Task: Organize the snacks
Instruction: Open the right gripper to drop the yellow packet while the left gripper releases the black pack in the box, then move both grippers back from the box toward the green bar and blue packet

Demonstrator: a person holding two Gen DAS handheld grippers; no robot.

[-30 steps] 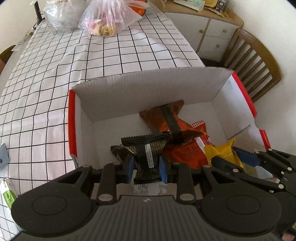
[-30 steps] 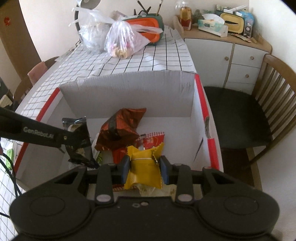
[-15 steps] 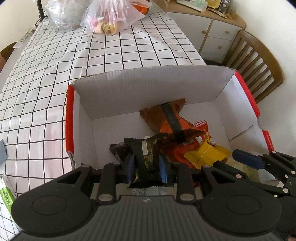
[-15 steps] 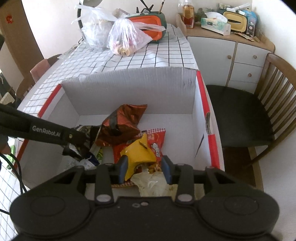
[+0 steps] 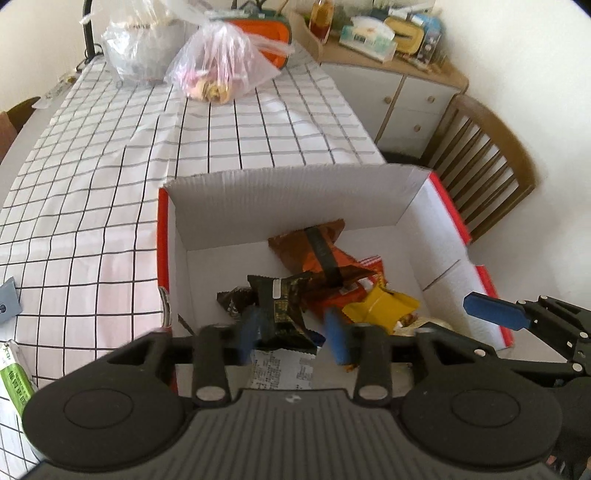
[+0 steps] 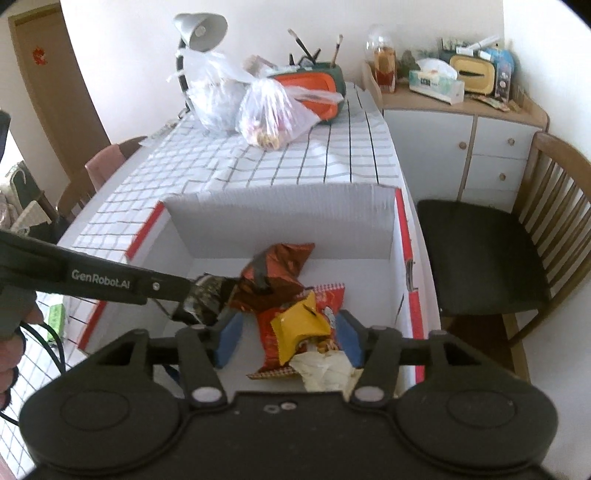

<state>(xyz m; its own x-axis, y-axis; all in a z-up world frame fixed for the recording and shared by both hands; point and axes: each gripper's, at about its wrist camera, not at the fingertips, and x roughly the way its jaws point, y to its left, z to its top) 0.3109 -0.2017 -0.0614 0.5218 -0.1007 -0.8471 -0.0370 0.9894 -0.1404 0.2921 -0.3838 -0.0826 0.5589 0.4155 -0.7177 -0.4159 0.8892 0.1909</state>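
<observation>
Left gripper (image 5: pixel 293 330) jaws spread wide, hovering over near end of box (image 5: pixel 295 195); black packet (image 5: pixel 280 310) lies between the blue pads, left pad looks close to it, contact unclear, not clamped. Right gripper (image 6: pixel 288 341) jaws also wide apart, nothing held; yellow packet (image 6: pixel 299 326) sits loose between its pads atop a red bag (image 6: pixel 332 299), crumpled pale wrapper (image 6: pixel 325 369) just in front. All snacks lie inside the box, piled toward its near-center: black packet left, yellow packet right, brown-orange bag (image 5: pixel 314 251) behind them, leaning toward far wall. Printed white packet (image 5: pixel 280 369) shows under the left gripper. From right wrist view, left gripper's arm reaches in from the left, tip at black packet. Box sits on a grid tablecloth (image 5: pixel 110 184), at the table's right edge. Green packet (image 5: pixel 14 384) on cloth, left of box. Further back: two plastic bags (image 5: pixel 221 70), orange case (image 6: pixel 310 88), lamp (image 6: pixel 201 27). Wooden chair (image 6: pixel 517 240) right of table, cabinet (image 6: pixel 461 147) behind.
</observation>
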